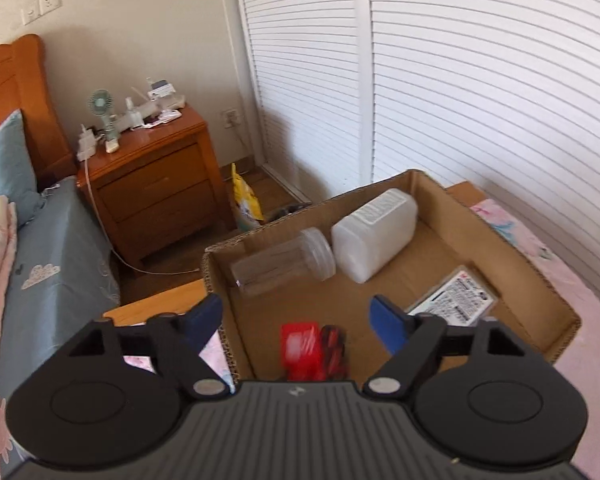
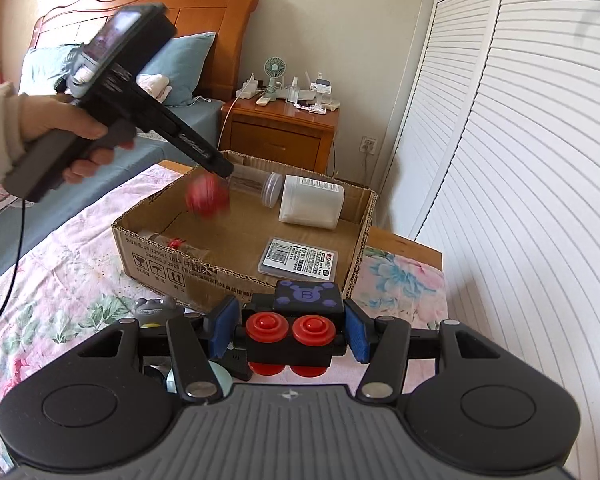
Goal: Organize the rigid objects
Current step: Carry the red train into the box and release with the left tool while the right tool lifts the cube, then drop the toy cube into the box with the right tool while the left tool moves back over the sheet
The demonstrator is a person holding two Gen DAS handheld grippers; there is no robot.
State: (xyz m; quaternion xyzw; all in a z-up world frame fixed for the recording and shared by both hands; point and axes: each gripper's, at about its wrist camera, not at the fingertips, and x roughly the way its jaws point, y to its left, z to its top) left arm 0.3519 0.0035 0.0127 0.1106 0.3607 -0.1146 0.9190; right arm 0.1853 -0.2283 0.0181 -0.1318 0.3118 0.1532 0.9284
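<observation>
An open cardboard box (image 1: 496, 236) (image 2: 236, 264) lies on the bed. In it are a clear jar (image 1: 284, 266) (image 2: 256, 186), a white plastic container (image 1: 374, 234) (image 2: 312, 202) and a flat labelled pack (image 1: 454, 298) (image 2: 300, 260). My left gripper (image 1: 296, 318) (image 2: 224, 170) is open over the box. A blurred red object (image 1: 312, 350) (image 2: 207, 199) is in mid-air just below its fingers, apart from them. My right gripper (image 2: 288, 330) is shut on a black toy block with red wheels (image 2: 290, 334), in front of the box.
A small bottle with a red band (image 2: 176, 245) lies in the box's near left corner. A grey toy (image 2: 156, 308) and other small things lie on the floral bedcover (image 2: 60, 280). A wooden nightstand (image 1: 152, 176) stands behind. Louvred closet doors (image 1: 480, 80) are on the right.
</observation>
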